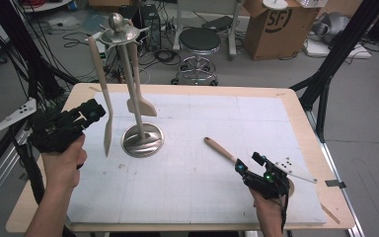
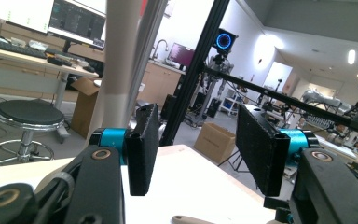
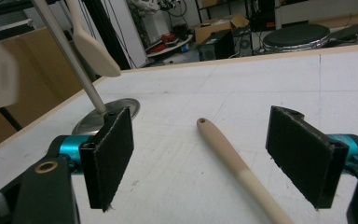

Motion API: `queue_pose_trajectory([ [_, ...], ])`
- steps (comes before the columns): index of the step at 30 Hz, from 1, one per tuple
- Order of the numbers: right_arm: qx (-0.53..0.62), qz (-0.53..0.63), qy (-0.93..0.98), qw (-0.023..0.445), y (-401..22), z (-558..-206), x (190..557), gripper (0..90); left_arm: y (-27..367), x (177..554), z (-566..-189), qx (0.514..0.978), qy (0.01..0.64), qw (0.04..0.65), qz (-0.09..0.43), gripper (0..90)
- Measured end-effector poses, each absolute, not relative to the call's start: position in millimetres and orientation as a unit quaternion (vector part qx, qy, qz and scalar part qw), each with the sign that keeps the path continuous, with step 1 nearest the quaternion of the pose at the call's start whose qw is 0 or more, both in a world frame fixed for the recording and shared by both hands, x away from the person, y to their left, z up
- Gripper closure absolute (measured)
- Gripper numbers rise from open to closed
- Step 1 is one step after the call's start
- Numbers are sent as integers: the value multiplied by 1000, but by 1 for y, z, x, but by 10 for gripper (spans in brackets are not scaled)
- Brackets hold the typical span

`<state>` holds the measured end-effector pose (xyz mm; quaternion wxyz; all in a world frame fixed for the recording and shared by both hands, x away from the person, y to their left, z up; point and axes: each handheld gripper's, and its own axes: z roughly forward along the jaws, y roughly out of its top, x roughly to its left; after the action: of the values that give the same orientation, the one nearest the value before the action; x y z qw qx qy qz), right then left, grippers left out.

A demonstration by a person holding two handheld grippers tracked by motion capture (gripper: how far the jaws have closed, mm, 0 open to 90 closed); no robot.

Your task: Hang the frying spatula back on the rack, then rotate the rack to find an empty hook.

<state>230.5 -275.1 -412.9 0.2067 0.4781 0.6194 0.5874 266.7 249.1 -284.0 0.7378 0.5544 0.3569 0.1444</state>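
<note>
The light is bright and even, and the white surface (image 1: 192, 163) has only soft, faint shadows. In the left gripper view, ceiling lamps (image 2: 352, 57) glare at the upper right. Close things look blurry in both gripper views, and all pictures are a bit grainy.

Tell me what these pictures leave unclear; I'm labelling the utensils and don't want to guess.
- Utensil on the table: high view, its working end is hidden under the right tool; right gripper view, the bottom edge cuts it off.
- Hanging utensil by the left tool: left gripper view, top edge cuts it; too close to identify.
- Rack hooks: high view, too small.
</note>
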Motion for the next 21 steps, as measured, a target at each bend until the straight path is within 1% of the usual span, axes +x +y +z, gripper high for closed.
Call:
queue_pose_trajectory([
  [7, 476, 587, 621, 207, -274, -413, 231, 225, 248, 270, -285, 550, 369, 736, 142, 494],
  [15, 480, 587, 618, 206, -276, -413, 229, 225, 244, 272, -284, 537, 370, 745, 139, 493],
  [21, 481, 586, 618, 206, -276, -413, 229, 225, 237, 273, -275, 530, 364, 752, 143, 490],
])
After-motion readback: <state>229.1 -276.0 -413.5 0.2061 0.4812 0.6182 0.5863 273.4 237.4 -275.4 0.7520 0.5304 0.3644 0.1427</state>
